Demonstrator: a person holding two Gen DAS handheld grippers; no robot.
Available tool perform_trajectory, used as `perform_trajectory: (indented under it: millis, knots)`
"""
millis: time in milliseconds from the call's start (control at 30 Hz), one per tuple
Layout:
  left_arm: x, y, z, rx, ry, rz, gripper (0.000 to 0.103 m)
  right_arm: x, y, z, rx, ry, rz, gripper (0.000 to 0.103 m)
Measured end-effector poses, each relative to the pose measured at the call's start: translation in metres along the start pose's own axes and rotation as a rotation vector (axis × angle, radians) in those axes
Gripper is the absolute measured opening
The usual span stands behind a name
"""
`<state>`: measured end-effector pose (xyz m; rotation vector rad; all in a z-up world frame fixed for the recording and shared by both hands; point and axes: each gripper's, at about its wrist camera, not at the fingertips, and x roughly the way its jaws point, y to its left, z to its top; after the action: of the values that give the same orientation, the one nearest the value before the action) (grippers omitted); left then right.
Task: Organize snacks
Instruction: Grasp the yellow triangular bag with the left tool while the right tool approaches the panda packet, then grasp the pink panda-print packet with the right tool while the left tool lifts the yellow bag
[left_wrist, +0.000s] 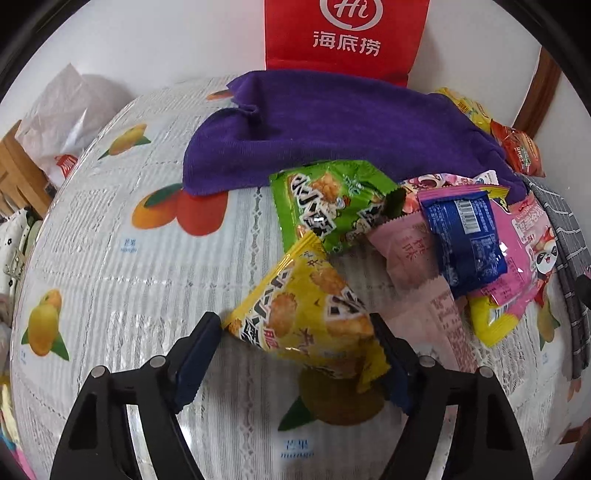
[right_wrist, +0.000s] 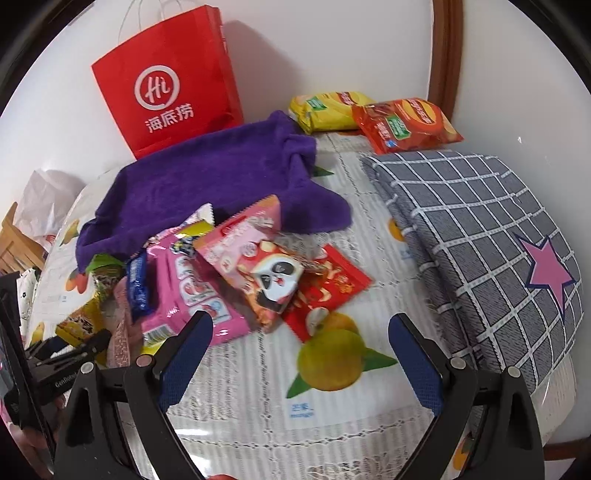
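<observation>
On the left, the left gripper (left_wrist: 297, 328) has its fingers (left_wrist: 201, 354) clenched on a yellow snack packet (left_wrist: 303, 314), lifted off the worktop (left_wrist: 110, 258) with its shadow below. At the packet's 12 o'clock lies a green snack packet (left_wrist: 328, 203), partly on a purple towel (left_wrist: 332, 129); at 2 o'clock a blue packet (left_wrist: 461, 240) rests on pink wrappers (left_wrist: 517, 240). A red paper bag (left_wrist: 347, 37) stands behind the towel.

In the right wrist view, the right gripper (right_wrist: 301, 354) hangs released, its fingers (right_wrist: 415, 362) wide apart and holding nothing above the fruit-print worktop (right_wrist: 258, 406). At its 12 o'clock sits a panda packet (right_wrist: 266, 273) on a red packet (right_wrist: 332, 288); at 2 o'clock a grey checked cushion (right_wrist: 480, 240); at 1 o'clock, by the wall, a yellow chip bag (right_wrist: 328, 107) and a red chip bag (right_wrist: 406, 123).
</observation>
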<state>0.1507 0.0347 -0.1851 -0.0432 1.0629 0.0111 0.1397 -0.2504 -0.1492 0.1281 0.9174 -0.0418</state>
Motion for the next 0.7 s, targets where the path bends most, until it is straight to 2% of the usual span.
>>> perform_trajectory:
  millis: [133, 467, 700]
  knots:
    - [0.000, 0.000, 0.002, 0.014, -0.006, -0.009, 0.073, 0.004, -0.005, 0.001, 0.011, 0.007, -0.012, 0.096]
    - [-0.009, 0.011, 0.002, -0.013, -0.009, -0.028, 0.072, 0.006, -0.021, 0.002, 0.028, -0.008, -0.021, 0.096]
    - [-0.010, 0.016, 0.010, -0.023, -0.004, -0.018, 0.072, 0.017, -0.007, 0.019, -0.032, -0.040, 0.002, 0.093]
